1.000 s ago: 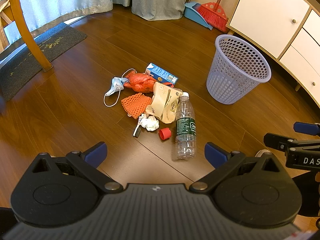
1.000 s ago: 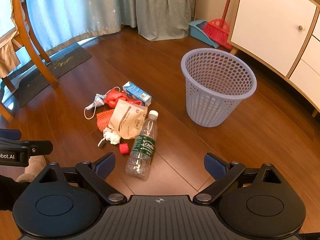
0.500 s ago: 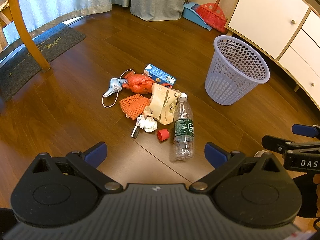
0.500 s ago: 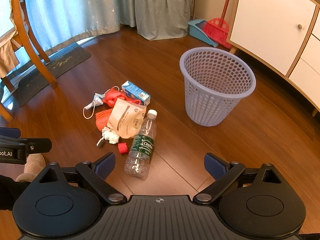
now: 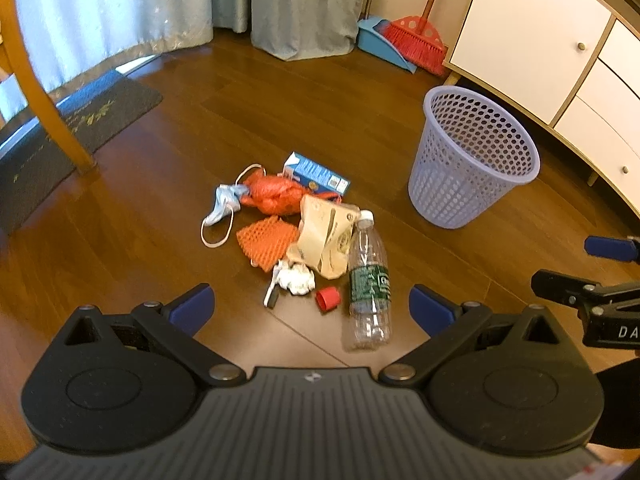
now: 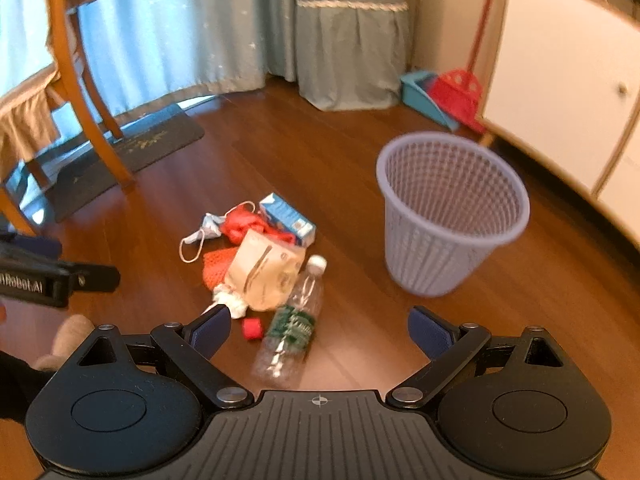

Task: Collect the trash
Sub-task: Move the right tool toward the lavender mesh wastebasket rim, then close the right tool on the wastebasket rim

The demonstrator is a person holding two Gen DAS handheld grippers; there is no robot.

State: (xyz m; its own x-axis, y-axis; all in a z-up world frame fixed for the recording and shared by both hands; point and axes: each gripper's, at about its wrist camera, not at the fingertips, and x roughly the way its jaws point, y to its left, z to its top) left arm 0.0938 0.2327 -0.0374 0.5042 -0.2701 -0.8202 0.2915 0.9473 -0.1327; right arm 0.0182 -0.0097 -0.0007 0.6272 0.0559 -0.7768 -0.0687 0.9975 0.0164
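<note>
1. Left tongs (image 5: 310, 307) spread wide, holding nothing, hovering over the trash pile (image 5: 296, 232) on the floor.
2. Right tongs (image 6: 319, 330) wide too, near the bottle (image 6: 294, 322).
3. Probably approach stage: drop lower, pinch 1 piece.
4. Then over right to the basket (image 5: 474, 160), looking empty.

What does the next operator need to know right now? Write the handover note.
Left gripper: open, empty.
Right gripper: open, empty, above the plastic bottle.
Trash lies in one pile on the wood floor: bottle, red cap, paper bag, orange net, tissue, face mask, blue carton.
Basket stands right of the pile, looks empty.
Done: nothing. Left: everything.
</note>
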